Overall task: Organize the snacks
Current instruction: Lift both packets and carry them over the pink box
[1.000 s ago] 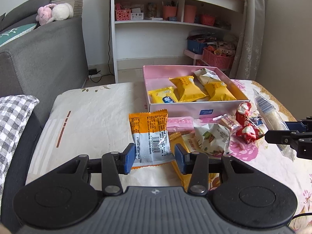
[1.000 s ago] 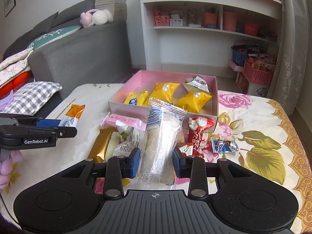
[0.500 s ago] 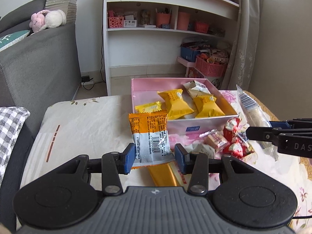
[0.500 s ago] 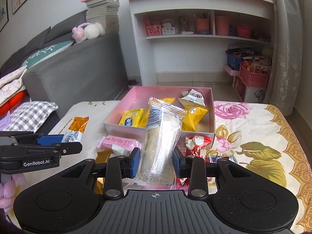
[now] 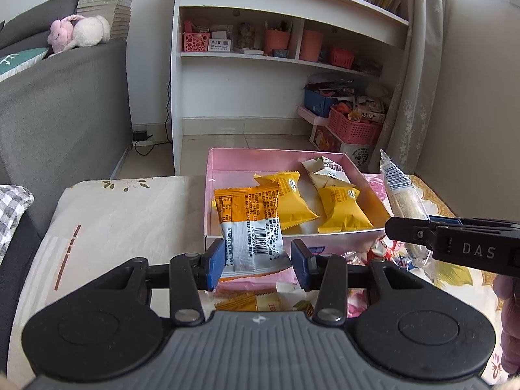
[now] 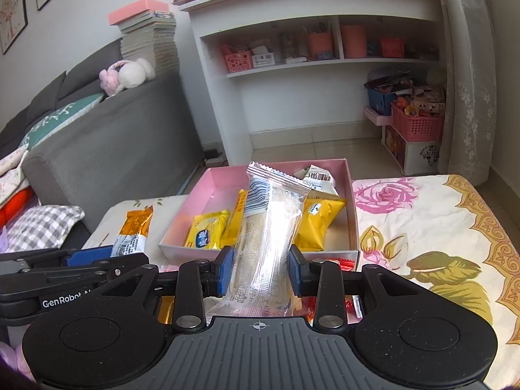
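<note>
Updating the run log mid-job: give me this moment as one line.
left gripper: shut on orange-and-white packet | right gripper: shut on clear wafer packet | pink box: holds yellow packets, neither held packet in yet

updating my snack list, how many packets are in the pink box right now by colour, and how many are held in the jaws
yellow packets in the pink box: 3
white packets in the box: 1
orange-and-white packet held: 1
clear packet held: 1
total: 6

Each matte black plastic gripper (image 5: pixel 258 263) (image 6: pixel 261 271) has blue rectangular pads (image 6: pixel 225 271), silver pivot screws — white "GenRobot" and "DAS" lettering on the sides.
</note>
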